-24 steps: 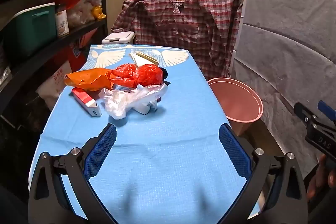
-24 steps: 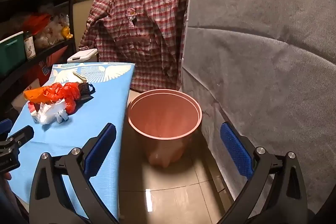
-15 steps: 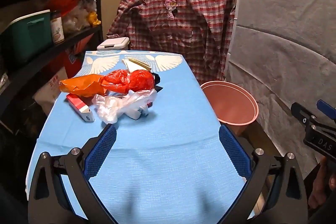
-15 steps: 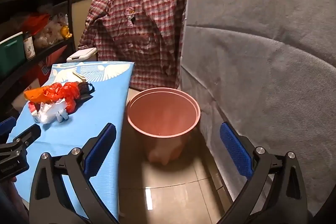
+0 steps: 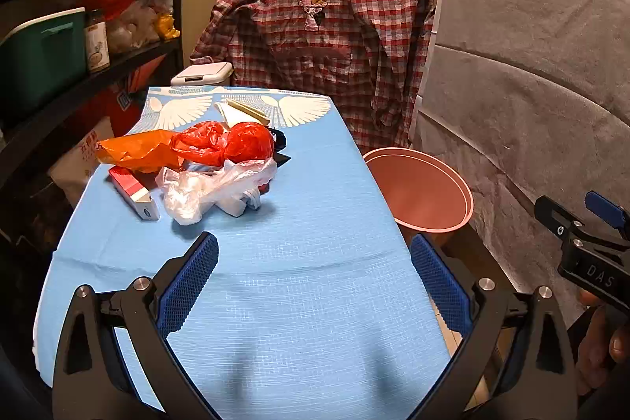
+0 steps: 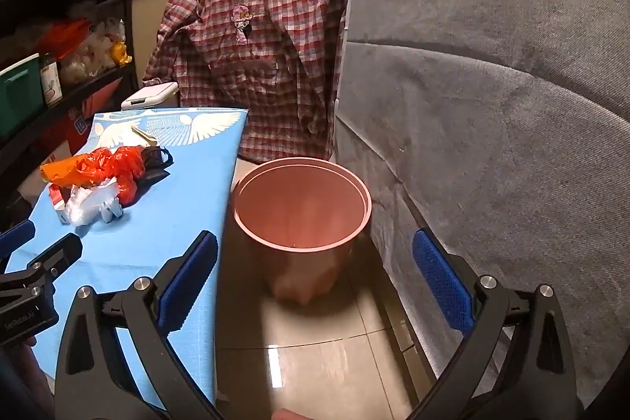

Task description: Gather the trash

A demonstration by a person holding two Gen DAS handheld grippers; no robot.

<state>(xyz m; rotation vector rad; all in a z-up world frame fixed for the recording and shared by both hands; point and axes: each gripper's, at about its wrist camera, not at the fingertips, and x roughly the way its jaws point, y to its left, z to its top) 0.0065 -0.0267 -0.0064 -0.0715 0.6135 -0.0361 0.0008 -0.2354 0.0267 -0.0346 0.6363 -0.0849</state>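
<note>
A pile of trash lies on the blue-covered table point(image 5: 299, 286): an orange bag point(image 5: 138, 149), a red bag point(image 5: 236, 143), a clear plastic bag point(image 5: 208, 188), a red-and-white carton point(image 5: 134, 192) and a folded paper point(image 5: 240, 111). The pile also shows in the right wrist view point(image 6: 102, 180). A pink bin point(image 6: 303, 215) stands on the floor right of the table, also in the left wrist view point(image 5: 423, 191). My left gripper point(image 5: 315, 282) is open and empty above the table's near end, short of the pile. My right gripper point(image 6: 315, 282) is open and empty, facing the bin.
A plaid shirt point(image 5: 323, 38) hangs behind the table. A black shelf rack point(image 5: 59, 46) with boxes and jars stands at the left. A grey-covered unit point(image 6: 492, 105) stands at the right. A small white lidded bin point(image 5: 202, 73) sits behind the table.
The left gripper has drawn back slightly, so the pile and bin look a little farther and lower. The right gripper has barely shifted. Both stay open.
</note>
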